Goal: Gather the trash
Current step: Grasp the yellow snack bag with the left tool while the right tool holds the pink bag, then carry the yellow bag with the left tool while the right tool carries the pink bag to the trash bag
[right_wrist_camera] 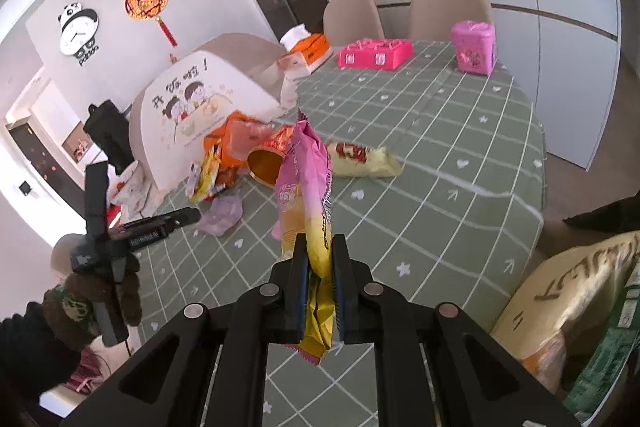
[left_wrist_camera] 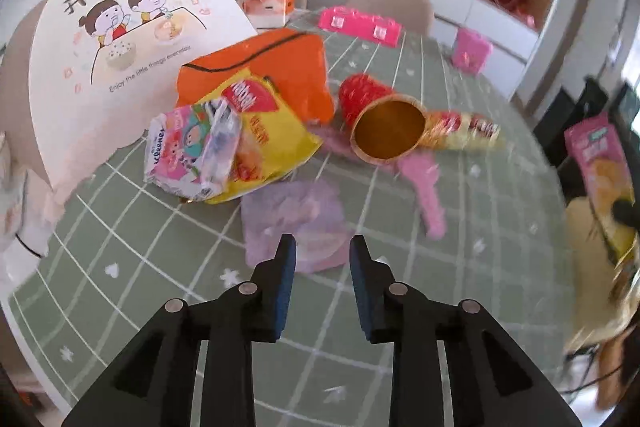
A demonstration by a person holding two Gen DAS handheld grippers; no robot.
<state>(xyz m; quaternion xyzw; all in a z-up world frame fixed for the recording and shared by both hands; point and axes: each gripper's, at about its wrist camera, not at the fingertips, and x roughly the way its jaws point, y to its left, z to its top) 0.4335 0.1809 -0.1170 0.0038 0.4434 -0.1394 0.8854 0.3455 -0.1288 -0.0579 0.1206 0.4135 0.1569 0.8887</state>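
My right gripper [right_wrist_camera: 319,255] is shut on a pink and yellow snack bag [right_wrist_camera: 306,183] and holds it upright above the green checked tablecloth [right_wrist_camera: 440,155]. The same bag shows at the right edge of the left wrist view [left_wrist_camera: 604,179]. My left gripper [left_wrist_camera: 322,259] is open and empty, just short of a crumpled lilac wrapper [left_wrist_camera: 294,223]. Beyond it lies a trash pile: a yellow snack bag [left_wrist_camera: 272,143], a pink Kleenex pack [left_wrist_camera: 192,151], an orange bag [left_wrist_camera: 276,71], a red tube with a gold mouth [left_wrist_camera: 384,127], a red-yellow wrapper [left_wrist_camera: 460,131] and a pink wrapper [left_wrist_camera: 428,191].
A white cartoon-printed cover [left_wrist_camera: 120,59] stands at the table's left. A tissue box [left_wrist_camera: 272,3], a flat pink box [left_wrist_camera: 360,23] and a pink container [left_wrist_camera: 472,51] sit at the far side. Chairs [right_wrist_camera: 448,11] ring the table. A bag [right_wrist_camera: 568,307] is at the right.
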